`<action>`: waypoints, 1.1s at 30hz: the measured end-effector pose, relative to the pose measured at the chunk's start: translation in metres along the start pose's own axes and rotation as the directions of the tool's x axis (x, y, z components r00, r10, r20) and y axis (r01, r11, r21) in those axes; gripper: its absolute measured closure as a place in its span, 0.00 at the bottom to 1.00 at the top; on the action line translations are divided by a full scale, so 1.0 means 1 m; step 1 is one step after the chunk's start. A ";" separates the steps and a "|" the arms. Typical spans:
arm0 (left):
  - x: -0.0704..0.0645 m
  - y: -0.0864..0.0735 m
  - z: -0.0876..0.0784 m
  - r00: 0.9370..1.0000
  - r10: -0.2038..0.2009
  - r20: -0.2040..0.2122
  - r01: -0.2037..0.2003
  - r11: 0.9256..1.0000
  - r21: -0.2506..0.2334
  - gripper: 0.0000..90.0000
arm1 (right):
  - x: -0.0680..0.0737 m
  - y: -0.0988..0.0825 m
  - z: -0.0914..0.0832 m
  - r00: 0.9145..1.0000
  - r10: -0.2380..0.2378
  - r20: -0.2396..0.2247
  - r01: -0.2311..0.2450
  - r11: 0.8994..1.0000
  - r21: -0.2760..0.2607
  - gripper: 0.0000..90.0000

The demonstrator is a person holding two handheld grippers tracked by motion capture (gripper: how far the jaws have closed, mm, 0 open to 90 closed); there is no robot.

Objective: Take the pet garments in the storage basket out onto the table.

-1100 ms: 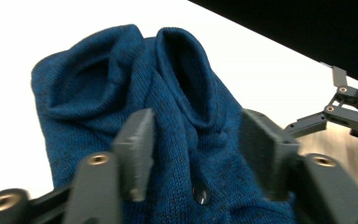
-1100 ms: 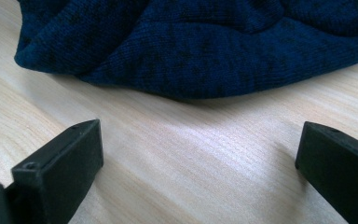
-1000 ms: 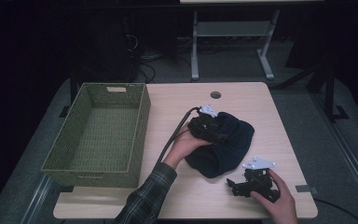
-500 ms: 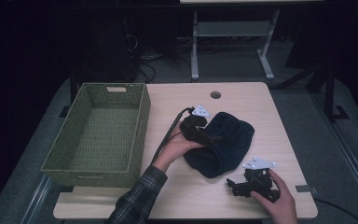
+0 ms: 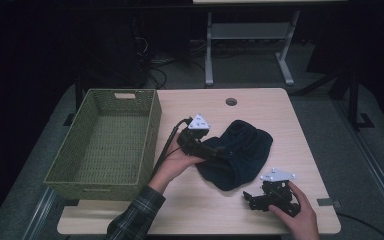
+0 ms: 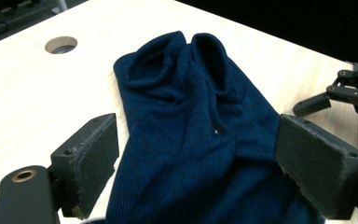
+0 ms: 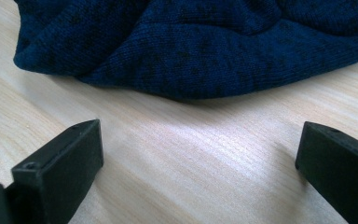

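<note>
The pale wooden worktop (image 5: 205, 210) spans the middle of the high view, with a round cable hole (image 5: 231, 101) near its far edge. A green woven basket (image 5: 60, 172) takes up its left part. Right of centre lies a crumpled dark blue knit garment (image 5: 242, 155), flat on the wood. The left tongs (image 5: 215, 153), at the frame's centre, sit at the garment's left edge; their jaws have just been opening and now stand wide, cloth lying between the pads without being pressed. The right tongs (image 5: 252, 199), at lower right, rest just below the garment with jaws spread wide over bare wood.
</note>
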State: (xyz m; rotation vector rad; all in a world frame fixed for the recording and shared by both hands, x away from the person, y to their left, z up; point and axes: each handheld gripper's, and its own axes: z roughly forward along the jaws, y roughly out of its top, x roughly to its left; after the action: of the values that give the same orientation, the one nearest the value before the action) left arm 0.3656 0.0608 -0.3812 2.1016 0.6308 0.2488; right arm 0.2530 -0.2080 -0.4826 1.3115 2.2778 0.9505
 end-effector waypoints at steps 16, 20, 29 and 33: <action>-0.017 -0.040 -0.030 0.998 0.004 -0.066 -0.003 1.000 0.012 0.15 | 0.000 0.000 0.000 1.000 -0.001 0.000 0.001 1.000 0.000 0.01; -0.022 -0.056 -0.035 0.996 0.007 -0.088 -0.005 1.000 0.025 0.15 | 0.000 0.000 0.000 1.000 -0.002 0.000 0.002 1.000 0.000 0.01; -0.029 -0.089 -0.042 0.992 -0.015 -0.123 0.022 0.998 0.055 0.15 | 0.000 0.000 0.000 1.000 -0.001 -0.001 0.001 1.000 0.000 0.00; -0.033 -0.099 -0.041 0.992 -0.024 -0.124 0.035 0.996 0.081 0.15 | 0.000 0.000 0.000 1.000 -0.001 -0.001 0.001 1.000 0.001 0.00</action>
State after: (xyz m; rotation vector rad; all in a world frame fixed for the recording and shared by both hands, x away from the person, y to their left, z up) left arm 0.2874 0.1191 -0.4368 2.1667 0.7562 0.3426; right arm 0.2529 -0.2080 -0.4825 1.3108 2.2793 0.9504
